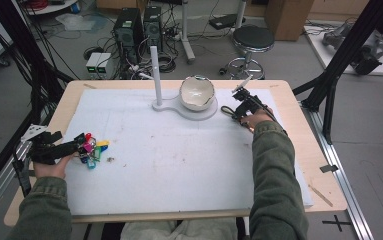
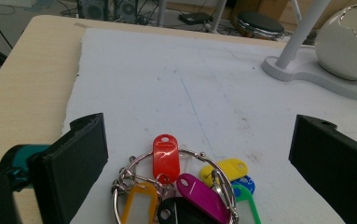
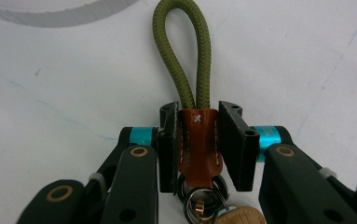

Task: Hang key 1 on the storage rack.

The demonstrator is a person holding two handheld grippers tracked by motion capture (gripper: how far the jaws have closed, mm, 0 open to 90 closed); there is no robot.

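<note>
Key fob point(image 3: 198, 142) with an olive cord loop point(image 3: 183, 51), clamped in the right gripper point(image 3: 198, 144) near the white stand point(image 1: 186, 107).

Its jaws are closed narrow on the brown leather tab, the stiffest and best place to hold; the loop ahead looks soft and floppy, and the rings below would likely swing. The whole looks light. Across the bench point(image 1: 299, 155), the left gripper point(image 2: 199, 154) stands with jaws wide around a ring of coloured key tags point(image 2: 185, 191) on the white mat point(image 2: 176, 84): loose, slippery, best taken by the ring.
</note>
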